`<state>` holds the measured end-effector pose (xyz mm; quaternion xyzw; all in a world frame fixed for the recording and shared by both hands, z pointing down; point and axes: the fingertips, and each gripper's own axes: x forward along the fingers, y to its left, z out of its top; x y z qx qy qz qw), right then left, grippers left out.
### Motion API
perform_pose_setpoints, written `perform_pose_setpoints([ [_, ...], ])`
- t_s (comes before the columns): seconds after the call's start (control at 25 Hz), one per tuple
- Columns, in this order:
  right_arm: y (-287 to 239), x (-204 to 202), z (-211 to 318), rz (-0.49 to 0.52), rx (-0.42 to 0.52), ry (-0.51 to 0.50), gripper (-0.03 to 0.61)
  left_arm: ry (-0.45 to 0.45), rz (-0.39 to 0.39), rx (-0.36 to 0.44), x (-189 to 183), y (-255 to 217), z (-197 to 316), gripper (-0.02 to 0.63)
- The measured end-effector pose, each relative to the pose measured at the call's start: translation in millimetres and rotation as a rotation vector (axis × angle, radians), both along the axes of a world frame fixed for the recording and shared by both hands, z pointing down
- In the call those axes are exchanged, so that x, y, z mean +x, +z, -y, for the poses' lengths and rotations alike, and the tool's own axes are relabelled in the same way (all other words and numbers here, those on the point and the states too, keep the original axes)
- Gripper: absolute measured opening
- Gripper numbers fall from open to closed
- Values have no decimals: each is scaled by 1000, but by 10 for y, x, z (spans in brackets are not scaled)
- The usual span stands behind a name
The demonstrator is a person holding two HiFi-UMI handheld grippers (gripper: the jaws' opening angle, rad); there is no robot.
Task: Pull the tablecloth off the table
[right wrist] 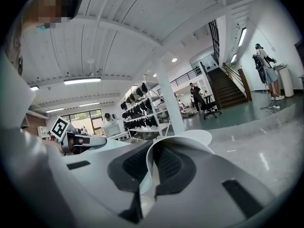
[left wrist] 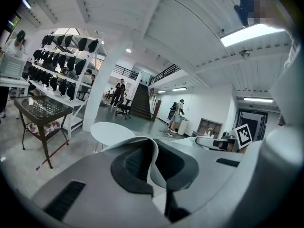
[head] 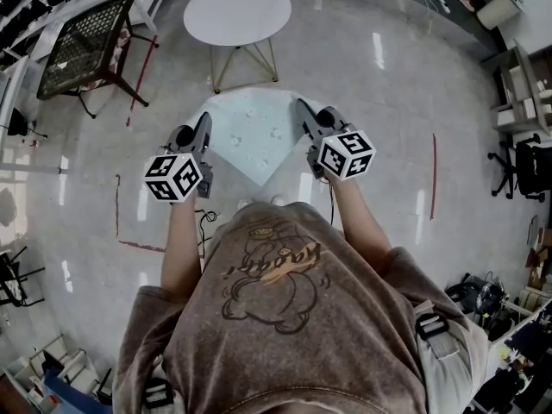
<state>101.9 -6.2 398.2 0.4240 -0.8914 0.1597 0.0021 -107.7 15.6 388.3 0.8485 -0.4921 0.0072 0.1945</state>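
Both claws are clenched on the pale tablecloth (head: pixel 254 136). The left claw (head: pixel 205 121) and right claw (head: pixel 304 110) each pinch an edge, with the cloth spread between them. Beyond the claws stands the round white desk (head: pixel 237 11), and further left a black mesh-topped side table (head: pixel 82 33). Only the gripper views show the staircase (left wrist: pixel 140 103) and the racks of dark caps (left wrist: pixel 61 65).

**Q:** What is in the jaws?

**A:** My left gripper (left wrist: pixel 154 160) is clamped tight on a fold of the pale tablecloth (left wrist: pixel 155 175). The fold curls up between my 2 dark pads (left wrist: pixel 135 167).

**Q:** And past the jaws?

**A:** 1 round white table (left wrist: pixel 110 133) stands just beyond. Left of it is a dark mesh-top side table (left wrist: pixel 40 109), with red floor tape (left wrist: pixel 50 156) beside it. A rack of dark caps (left wrist: pixel 61 63) stands behind that. Far back there is a staircase (left wrist: pixel 140 102), with people (left wrist: pixel 118 91) standing near its foot.
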Motion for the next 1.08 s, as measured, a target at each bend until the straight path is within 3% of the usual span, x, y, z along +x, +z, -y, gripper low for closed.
perform_pose_setpoints([
  [0.88,-90,39,-6,8,14,1,11,-7,11,12,45,-119,-21,20],
  [1.08,-74,16,39,6,11,-1,12,-12,-19,0,8,-118,36,21],
])
